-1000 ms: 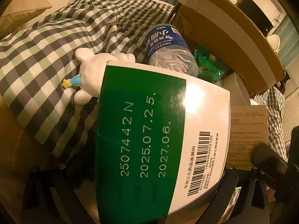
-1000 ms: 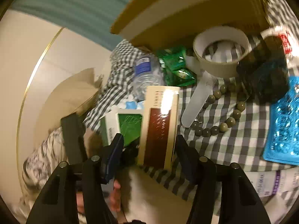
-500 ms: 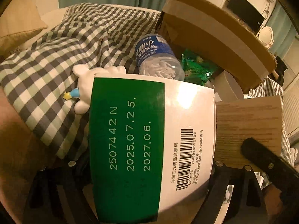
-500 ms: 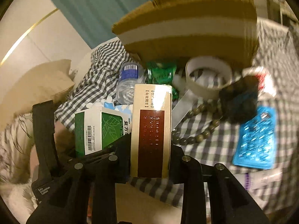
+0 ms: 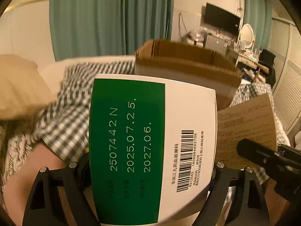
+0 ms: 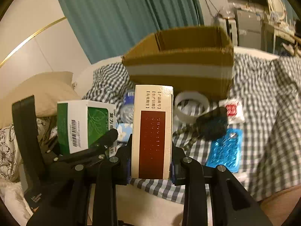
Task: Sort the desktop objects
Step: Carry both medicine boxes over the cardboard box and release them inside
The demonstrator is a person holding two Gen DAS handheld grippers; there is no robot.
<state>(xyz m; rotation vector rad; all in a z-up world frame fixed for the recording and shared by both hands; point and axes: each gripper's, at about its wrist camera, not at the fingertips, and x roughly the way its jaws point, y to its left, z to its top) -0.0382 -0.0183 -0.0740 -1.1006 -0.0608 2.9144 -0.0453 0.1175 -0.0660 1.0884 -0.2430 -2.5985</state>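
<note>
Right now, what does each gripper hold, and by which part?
Left gripper: green-and-white box, by its side faces. Right gripper: cream-and-brown box, by its lower sides.

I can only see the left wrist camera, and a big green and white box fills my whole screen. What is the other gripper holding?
Observer: The right gripper has just been closing its jaws, which clamp a tall cream cardboard box with a dark red panel, upright beside your green and white cardboard box.
Operator: Is anything lying on the checked cloth?
Observer: Yes, a white roll of tape lies in front of the open brown cardboard carton.
Operator: Anything blue?
Observer: A shiny blue blister pack lies flat, to the right of the tape and nearer the camera.
</note>
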